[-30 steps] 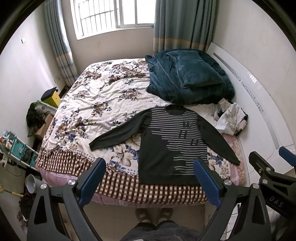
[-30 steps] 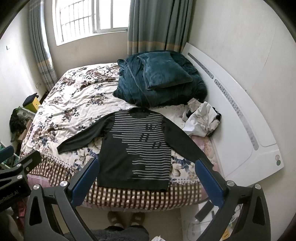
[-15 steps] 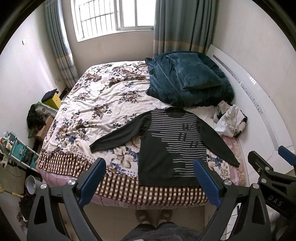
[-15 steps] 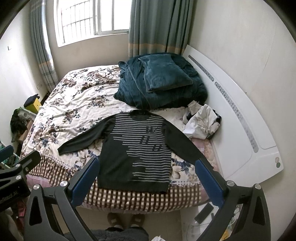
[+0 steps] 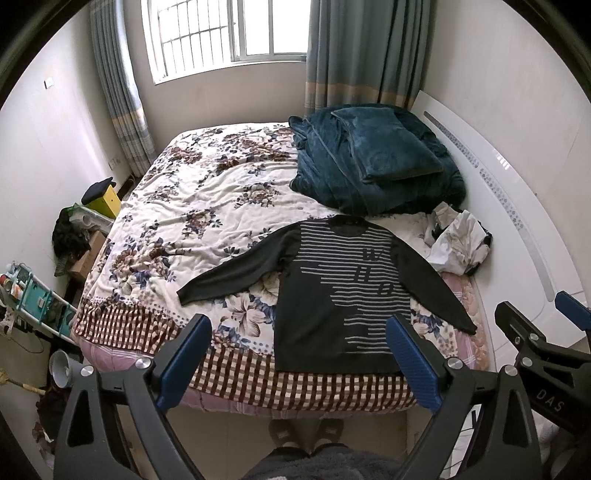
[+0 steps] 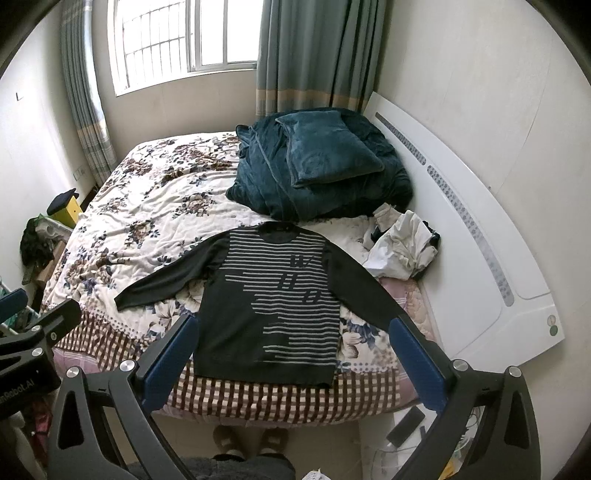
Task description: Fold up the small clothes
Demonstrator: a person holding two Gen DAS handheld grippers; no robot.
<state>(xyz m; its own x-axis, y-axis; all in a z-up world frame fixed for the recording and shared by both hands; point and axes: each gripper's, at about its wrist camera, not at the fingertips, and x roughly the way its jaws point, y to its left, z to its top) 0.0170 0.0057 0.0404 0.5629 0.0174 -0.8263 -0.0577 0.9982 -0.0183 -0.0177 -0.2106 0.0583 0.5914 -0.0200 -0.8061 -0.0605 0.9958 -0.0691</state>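
While the left gripper (image 5: 299, 356) hangs above the floor at the foot edge of the bed (image 5: 192, 206), its blue-padded fingers (image 5: 184, 360) stand wide apart, holding nothing. Left wrist view: dark striped sweater (image 5: 332, 295) lies flat, face up, on the floral bedspread near the front edge, both sleeves spread out sideways, hem just at the checked border. Teal blanket pile (image 5: 373, 162) with a folded piece on top sits behind the collar, near the white headboard (image 5: 524, 229). Crumpled white clothes (image 5: 458, 243) lie just beside the sweater's right sleeve. Right gripper (image 5: 543, 354) shows at the right edge, only partly in frame. Person's slippers (image 5: 306, 432) visible on the floor below, toes toward the bed. Window (image 5: 229, 33) and curtains at the back.

Right wrist view: right gripper (image 6: 291, 358) also clear of the bed, fingers (image 6: 417, 365) wide apart, empty. Sweater (image 6: 273, 299) sits centred between the fingers in frame, not touched. Blanket pile (image 6: 321, 166) behind it, white clothes (image 6: 402, 247) to its right against the headboard (image 6: 480, 240). Part of the left gripper (image 6: 33, 332) shows at the left edge. Dark phone-like object (image 6: 406, 424) lies on the floor by the bed corner.
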